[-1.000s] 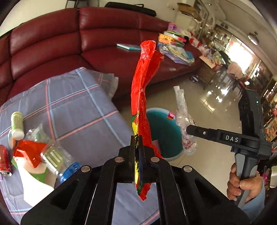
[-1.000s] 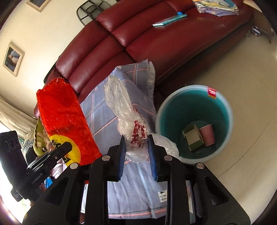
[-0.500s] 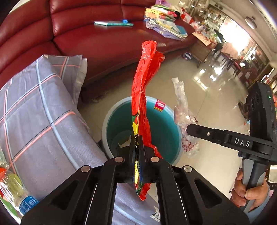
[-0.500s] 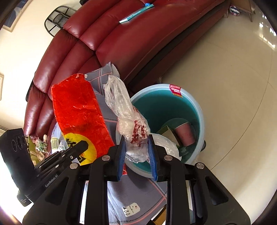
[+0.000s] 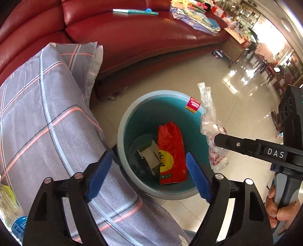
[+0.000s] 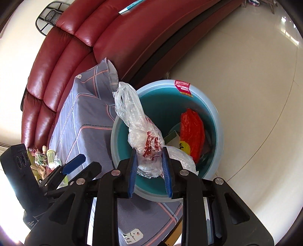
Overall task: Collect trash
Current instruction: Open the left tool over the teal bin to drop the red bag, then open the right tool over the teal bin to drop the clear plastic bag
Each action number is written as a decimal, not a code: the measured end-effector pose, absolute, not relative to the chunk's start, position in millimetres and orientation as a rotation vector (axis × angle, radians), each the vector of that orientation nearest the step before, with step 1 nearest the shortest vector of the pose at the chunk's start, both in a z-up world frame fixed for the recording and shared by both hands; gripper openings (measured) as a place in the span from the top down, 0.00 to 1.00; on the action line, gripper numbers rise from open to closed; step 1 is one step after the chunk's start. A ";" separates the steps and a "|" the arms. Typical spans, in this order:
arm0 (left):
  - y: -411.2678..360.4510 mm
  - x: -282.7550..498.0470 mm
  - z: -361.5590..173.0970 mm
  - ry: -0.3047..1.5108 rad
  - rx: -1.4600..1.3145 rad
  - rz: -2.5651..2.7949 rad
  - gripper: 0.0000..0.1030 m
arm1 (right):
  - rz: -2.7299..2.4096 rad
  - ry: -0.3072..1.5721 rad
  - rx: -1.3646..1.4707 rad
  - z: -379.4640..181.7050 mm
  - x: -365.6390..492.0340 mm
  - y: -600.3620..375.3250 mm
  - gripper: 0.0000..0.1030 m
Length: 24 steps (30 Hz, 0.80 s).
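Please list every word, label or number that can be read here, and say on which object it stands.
"DAS": white letters on the right gripper.
Red sticker on the bin rim: too small to read.
Red wrapper print: unreadable.
Clear plastic bag red print: crumpled, unreadable.

The bottle [image 5: 9, 212] is cut off by the left edge.

A red leather sofa [image 5: 132, 36] curves behind the table, whose grey checked cloth [image 5: 47, 117] hangs over its edge. A book [image 5: 135, 11] and stacked papers [image 5: 195, 16] lie on the sofa; the floor [image 6: 246, 79] is glossy tile.
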<state>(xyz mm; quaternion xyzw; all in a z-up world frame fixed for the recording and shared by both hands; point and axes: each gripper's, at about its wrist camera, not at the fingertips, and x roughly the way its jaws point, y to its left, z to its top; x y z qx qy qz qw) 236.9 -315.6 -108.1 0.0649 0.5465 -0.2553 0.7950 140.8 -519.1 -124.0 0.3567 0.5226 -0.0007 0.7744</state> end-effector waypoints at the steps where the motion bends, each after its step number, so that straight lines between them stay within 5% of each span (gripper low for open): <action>1: -312.1 236.4 -107.5 1.172 0.136 -0.540 0.11 | 0.001 1.133 0.773 -125.2 141.0 -518.4 0.77; 9: -297.9 231.1 -100.3 1.178 0.119 -0.521 0.05 | -0.003 1.142 0.759 -126.2 147.8 -516.0 0.75; 10: -296.9 230.7 -99.9 1.181 0.117 -0.522 0.05 | -0.007 1.143 0.752 -125.6 148.0 -515.1 0.69; 13: -294.7 229.0 -99.5 1.187 0.112 -0.530 0.04 | -0.017 1.139 0.730 -123.0 147.1 -512.1 0.31; 17: -293.4 225.8 -98.3 1.187 0.119 -0.534 0.04 | -0.038 1.145 0.709 -121.6 146.0 -509.9 0.20; 24: -290.9 219.1 -92.4 1.169 0.121 -0.547 0.04 | -0.073 1.160 0.701 -119.7 140.9 -507.9 0.17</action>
